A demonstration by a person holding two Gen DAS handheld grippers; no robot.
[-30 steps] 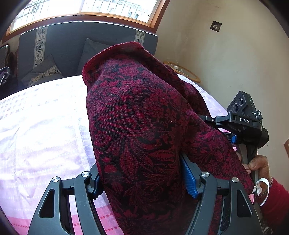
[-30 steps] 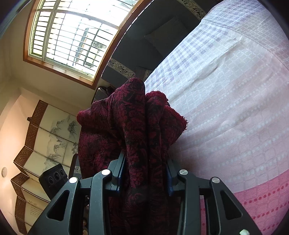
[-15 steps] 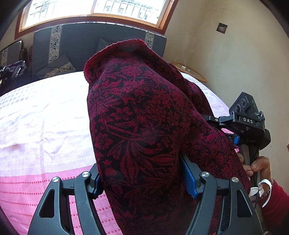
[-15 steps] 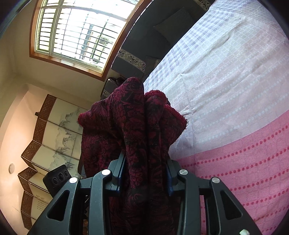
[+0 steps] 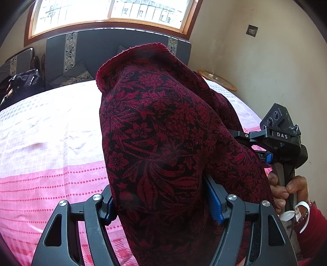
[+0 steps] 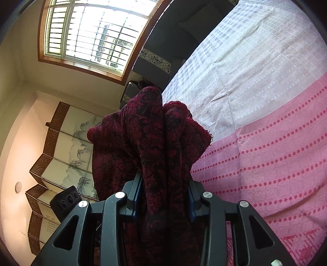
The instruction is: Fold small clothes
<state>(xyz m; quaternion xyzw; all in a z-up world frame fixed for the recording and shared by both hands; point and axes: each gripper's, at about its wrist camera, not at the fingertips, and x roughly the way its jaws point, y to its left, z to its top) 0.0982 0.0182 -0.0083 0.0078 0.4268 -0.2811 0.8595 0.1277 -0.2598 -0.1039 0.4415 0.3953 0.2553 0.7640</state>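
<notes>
Two grippers, left (image 5: 161,201) and right (image 6: 164,196), are each clamping their jaws on a bunched dark red floral cloth (image 5: 163,131), holding it above a pink bed (image 5: 51,143).

I'm seeing the bedspread (image 5: 51,126) lying open at frame left, while the red cloth (image 5: 163,133) is blocking the centre.

A garment (image 5: 163,147) hangs above the bed (image 5: 51,143). A sofa (image 5: 114,51) stands behind the bed, under the window (image 5: 110,10). A folding screen (image 6: 61,155) stands left of the sofa.
</notes>
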